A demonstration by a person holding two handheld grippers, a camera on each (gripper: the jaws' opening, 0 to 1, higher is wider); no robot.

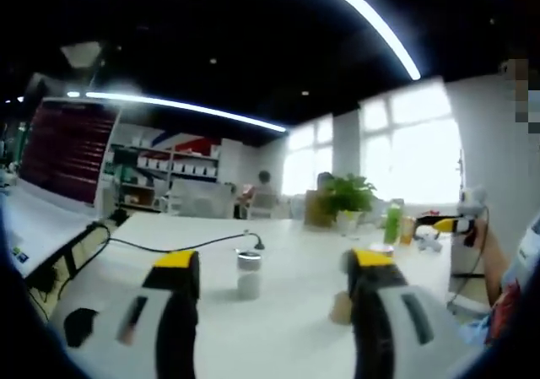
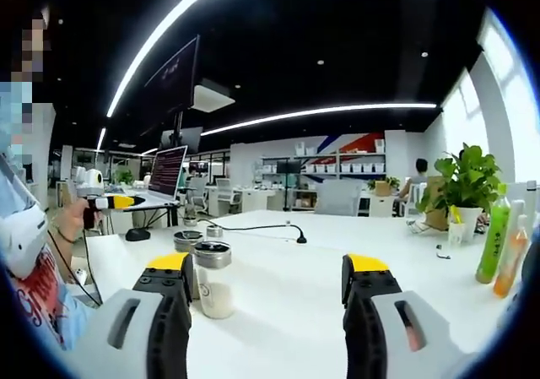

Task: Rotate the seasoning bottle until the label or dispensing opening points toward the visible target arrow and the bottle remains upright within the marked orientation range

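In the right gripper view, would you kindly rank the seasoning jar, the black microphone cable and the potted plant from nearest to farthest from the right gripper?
1. Seasoning jar, just beside the right gripper's left jaw.
2. Black microphone cable, mid-table, straight ahead.
3. Potted plant, far right of the table.

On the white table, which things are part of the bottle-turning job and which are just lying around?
For the job:
- seasoning bottle, upright, metal lid
- left gripper, open, holding nothing
- right gripper, open, holding nothing

Lying about:
- potted plant
- green drink bottle
- orange drink bottle
- black cable
- second lidded jar, behind the seasoning bottle
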